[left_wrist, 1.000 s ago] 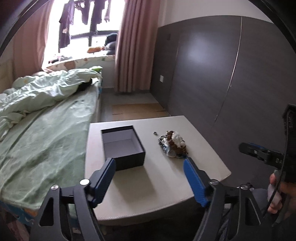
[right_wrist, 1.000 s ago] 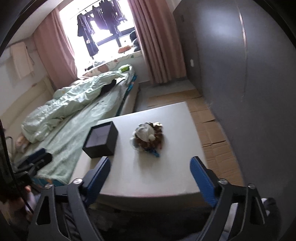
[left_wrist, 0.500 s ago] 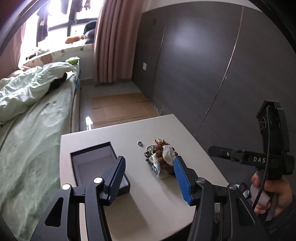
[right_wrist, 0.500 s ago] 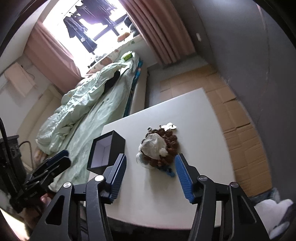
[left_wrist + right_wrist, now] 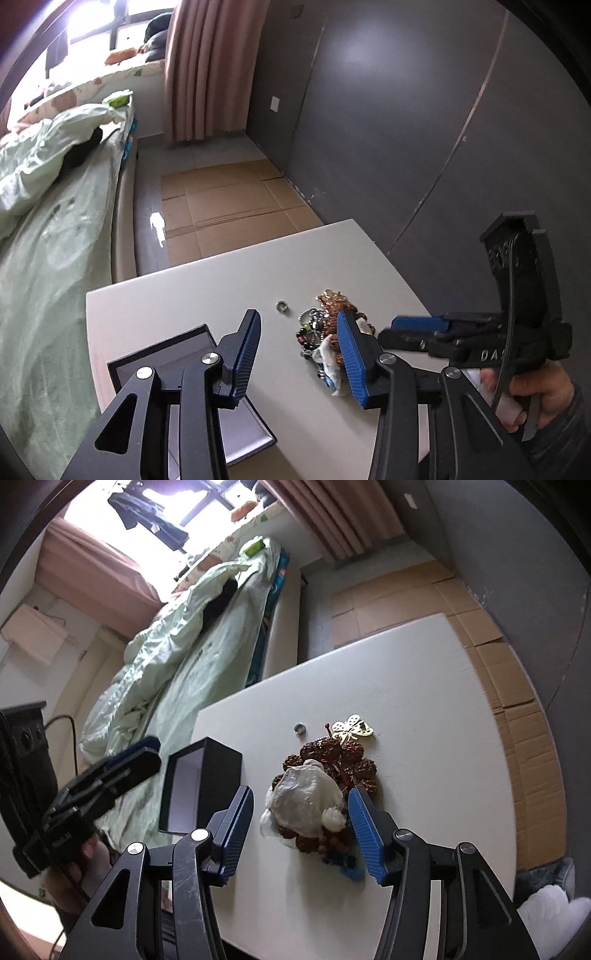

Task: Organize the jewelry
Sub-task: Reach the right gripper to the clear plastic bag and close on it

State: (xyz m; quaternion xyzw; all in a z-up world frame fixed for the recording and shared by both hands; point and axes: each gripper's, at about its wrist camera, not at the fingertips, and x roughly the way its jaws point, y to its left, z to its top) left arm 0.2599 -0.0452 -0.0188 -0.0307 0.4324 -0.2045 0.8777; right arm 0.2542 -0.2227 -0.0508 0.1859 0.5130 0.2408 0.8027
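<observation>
Jewelry, a tangled heap of brown beads, chains and white wrapping [image 5: 317, 794], lies mid-way across my white rectangular table [image 5: 436, 709], right of the open black square box [image 5: 207, 775]. My left gripper [image 5: 299, 354] has just been closing, and both it and my right gripper [image 5: 301, 834] hang above the table with jaws apart, nothing clamped.

Each gripper, the left gripper [image 5: 301, 354] and the right gripper [image 5: 301, 825], is built from black slotted linkage arms joined by silver round screws and tipped with ribbed blue pads [image 5: 352, 356]. White lettering is printed on the right gripper's body, a black cable is looped past it, and a dark sleeve [image 5: 565, 435] is worn.
</observation>
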